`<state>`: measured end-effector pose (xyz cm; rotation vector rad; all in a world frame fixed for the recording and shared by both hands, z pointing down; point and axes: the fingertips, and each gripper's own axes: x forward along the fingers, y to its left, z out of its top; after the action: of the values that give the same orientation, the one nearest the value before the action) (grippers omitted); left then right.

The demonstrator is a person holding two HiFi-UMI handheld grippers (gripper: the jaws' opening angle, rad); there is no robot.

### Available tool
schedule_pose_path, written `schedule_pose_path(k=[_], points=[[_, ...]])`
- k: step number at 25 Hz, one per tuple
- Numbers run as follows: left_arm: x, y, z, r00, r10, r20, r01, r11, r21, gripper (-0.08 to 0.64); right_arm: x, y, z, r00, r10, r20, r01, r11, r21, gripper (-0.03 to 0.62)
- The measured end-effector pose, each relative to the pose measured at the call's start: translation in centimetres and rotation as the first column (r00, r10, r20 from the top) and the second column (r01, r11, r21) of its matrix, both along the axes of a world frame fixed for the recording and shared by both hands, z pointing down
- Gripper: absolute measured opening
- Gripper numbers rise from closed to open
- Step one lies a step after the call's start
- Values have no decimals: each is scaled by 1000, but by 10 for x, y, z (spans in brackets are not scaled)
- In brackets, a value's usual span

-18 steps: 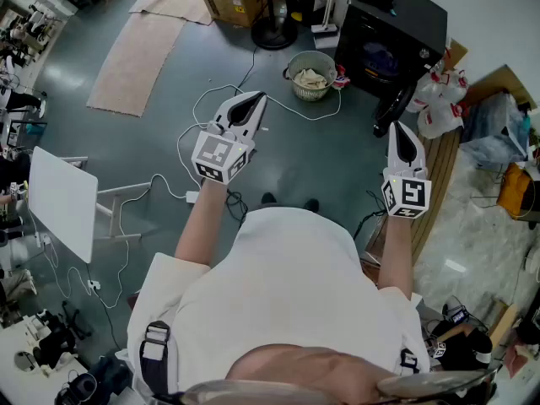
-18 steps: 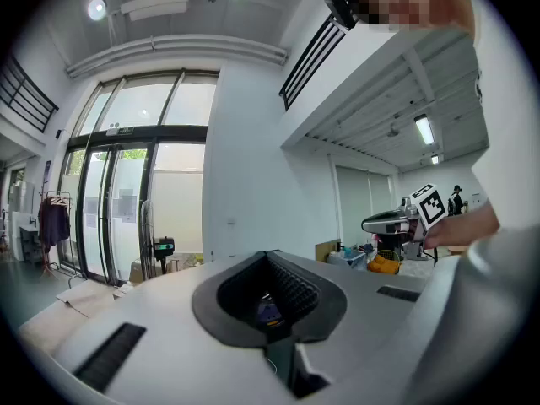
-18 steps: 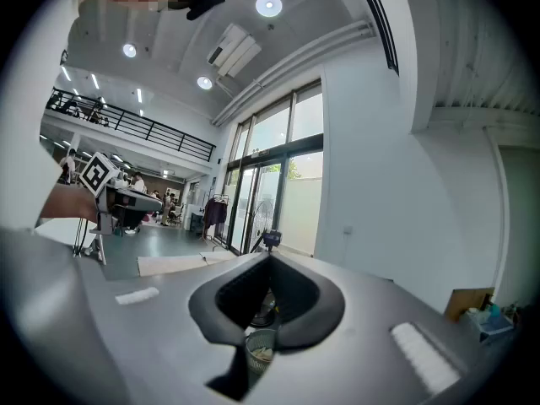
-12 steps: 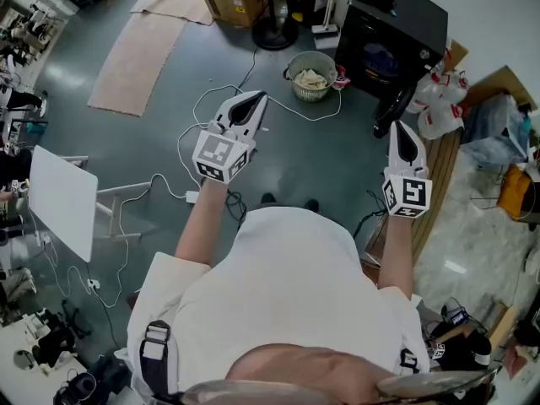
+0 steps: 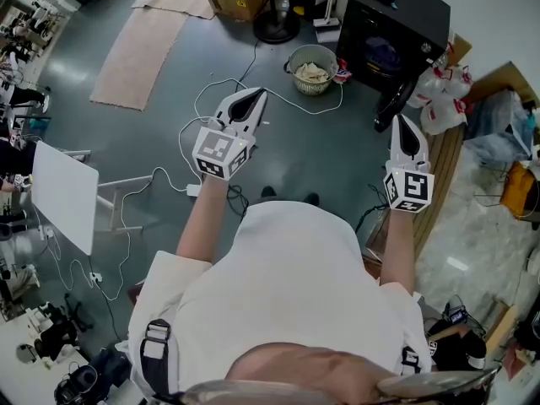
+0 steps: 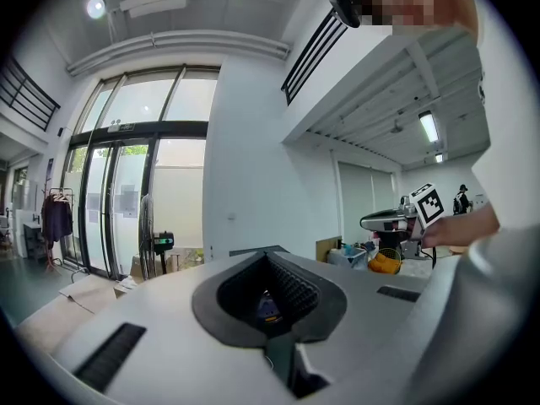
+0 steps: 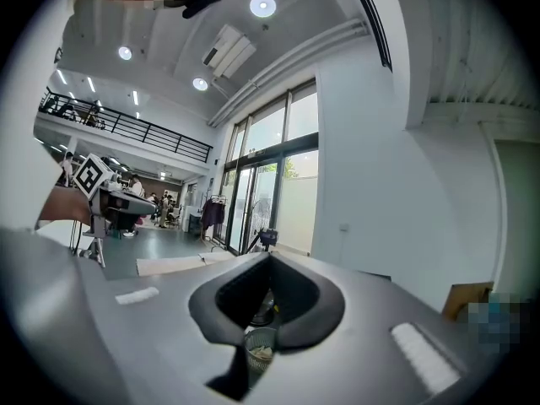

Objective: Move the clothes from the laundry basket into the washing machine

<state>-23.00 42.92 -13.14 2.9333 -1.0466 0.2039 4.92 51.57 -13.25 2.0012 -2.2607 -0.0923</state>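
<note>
Change: both grippers hold almost the same places as 0.7 s ago; the basket and the machine now lie slightly nearer the top edge of the head view.
Clothes (image 5: 312, 75): a pale crumpled heap inside the laundry basket, none lifted out.
Laundry basket (image 5: 293, 61): round, standing on the grey floor just left of the washing machine and ahead of the person.
Washing machine (image 5: 405, 11): black box at the top right, with something blue showing in its front opening.
Left gripper (image 5: 256, 97): held about level, pointing toward the basket but well short of it; its 2 jaws are together with nothing between them.
Right gripper (image 5: 397, 121): level, well apart from the left one, pointing toward the machine's right side; jaws pressed together, empty.
Right gripper view: the basket shows small through the notch below the closed jaws.
Cable (image 5: 213, 92): white, looping over the floor under the left gripper.
Rug (image 5: 135, 53): beige, far left of the basket.
Bags (image 5: 440, 99): white plastic, right of the machine.
</note>
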Motion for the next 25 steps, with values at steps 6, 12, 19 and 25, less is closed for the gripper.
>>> schedule_pose_path(k=[6,12,19,25], points=[[14,9,5,1000,-4,0,3,1000,-18,6,16,6,3,1000,0,8,0,1000,-1,11],[38,14,13,1000,-10,2,10,1000,-29,6,41,11,9,1000,-5,0,5,1000,-13,11],[50,11,22,1000,-25,-15,24,998,-59,6,55,6,21,1000,-24,1,24,999,-39,11],[49,-5,27,1000,-24,-14,22,997,-74,6,48,-10,27,999,-32,-5,32,998,-58,11]])
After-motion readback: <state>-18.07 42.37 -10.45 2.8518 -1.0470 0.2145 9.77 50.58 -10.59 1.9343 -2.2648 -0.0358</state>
